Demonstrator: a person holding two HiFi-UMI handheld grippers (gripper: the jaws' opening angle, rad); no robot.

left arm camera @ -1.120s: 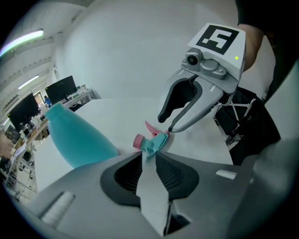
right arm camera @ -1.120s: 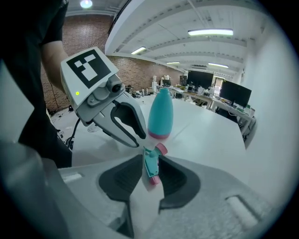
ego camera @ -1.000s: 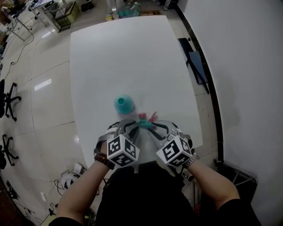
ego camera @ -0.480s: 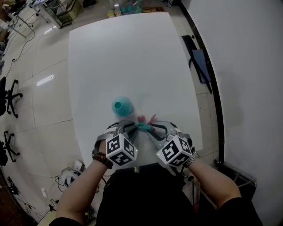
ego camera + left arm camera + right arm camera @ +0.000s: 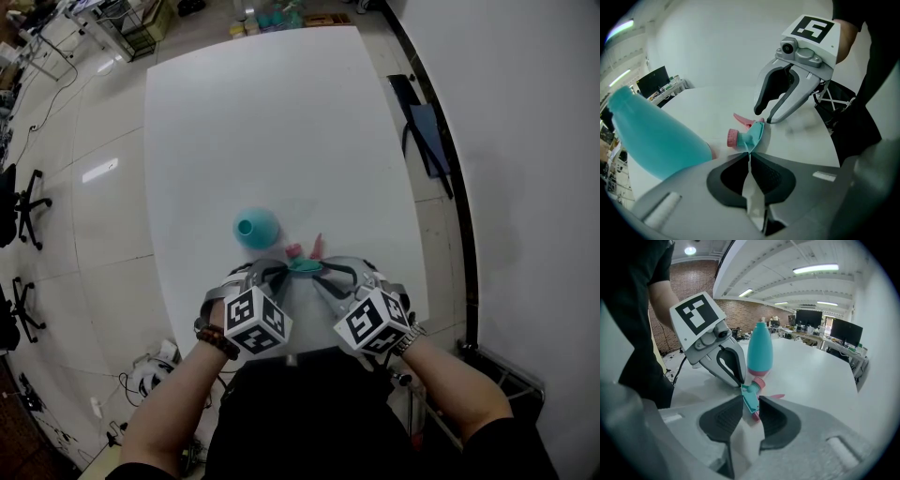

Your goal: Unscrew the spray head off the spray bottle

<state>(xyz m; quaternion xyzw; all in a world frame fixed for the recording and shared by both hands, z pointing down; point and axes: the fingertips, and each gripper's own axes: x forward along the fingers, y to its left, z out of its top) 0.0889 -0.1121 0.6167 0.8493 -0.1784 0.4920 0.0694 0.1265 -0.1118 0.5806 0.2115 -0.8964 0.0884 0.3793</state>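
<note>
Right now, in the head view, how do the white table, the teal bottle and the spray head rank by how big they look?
Largest to smallest:
1. white table, by far
2. teal bottle
3. spray head, clearly the smallest

Room and surroundings, as we record them:

- Tabletop (image 5: 281, 122): white, rectangular, matt, running away from us.
- Floor (image 5: 103, 225): pale glossy tiles with dark joints; we note a bright bar of reflected ceiling light (image 5: 97, 173) on it.
- Wall (image 5: 534, 141): plain white, on the right, with a black strip along its foot.
- Dark blue seat (image 5: 424, 136): in the gap between tabletop and wall.
- Black office chairs (image 5: 21, 208): at the left edge.
- Wire rack (image 5: 131, 26): at the far left corner.
- Cables (image 5: 150, 380): on the floor near the tabletop's near corner.
- Brick wall (image 5: 740, 314): at the room's far end.
- Ceiling strip lights (image 5: 820, 269): lit, between white beams.
- Monitors (image 5: 846, 331): dark, on desks.
</note>
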